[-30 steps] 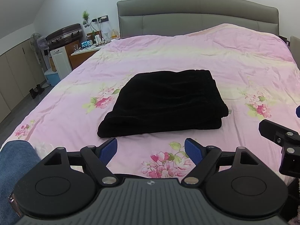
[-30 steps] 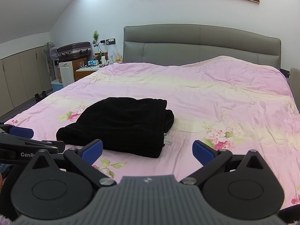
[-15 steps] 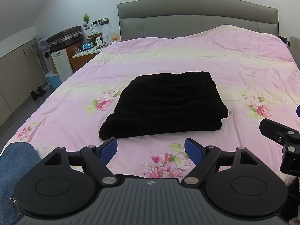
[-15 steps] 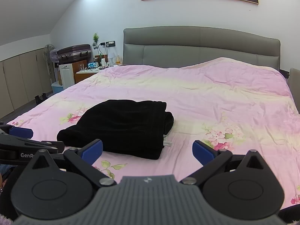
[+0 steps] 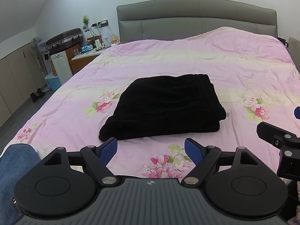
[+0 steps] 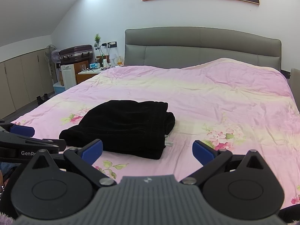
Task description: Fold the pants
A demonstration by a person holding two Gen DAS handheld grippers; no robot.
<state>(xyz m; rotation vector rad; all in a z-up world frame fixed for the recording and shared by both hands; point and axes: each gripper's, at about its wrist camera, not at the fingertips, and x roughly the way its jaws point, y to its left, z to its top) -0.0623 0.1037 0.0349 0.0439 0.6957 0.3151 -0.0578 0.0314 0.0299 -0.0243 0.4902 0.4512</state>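
1. Bed [image 5: 234, 63] with pink floral cover fills both views; grey headboard [image 5: 196, 16] behind, nightstand clutter far left. No tabletop here, all work done on the bed.
2. Pants [image 5: 165, 108], black, lying as a compact folded stack near the middle of the bed cover. Same shape and same spot as a second ago; edges roughly square, near-left corner bulging a little. Judged: folding finished or as good as.
3. Change over the last second: only the viewpoint. Both cameras raised and tipped up slightly, stack now sitting a bit lower and nearer in frame. Cloth itself not moved. Reads as backing off after the last fold, no further grasp under way.
4. Left claw [image 5: 151, 149]: released, blue pads wide apart, nothing between them. Pants just ahead and slightly left of centre, near edge close to the left pad but apart from it.
5. Right claw [image 6: 148, 149]: also released and empty. Pants [image 6: 121, 125] ahead and to its left, near the left pad, not touching.
6. Small pale bit at the right edge of the stack [image 6: 167, 143], possibly a drawstring or tag; too small to tell.
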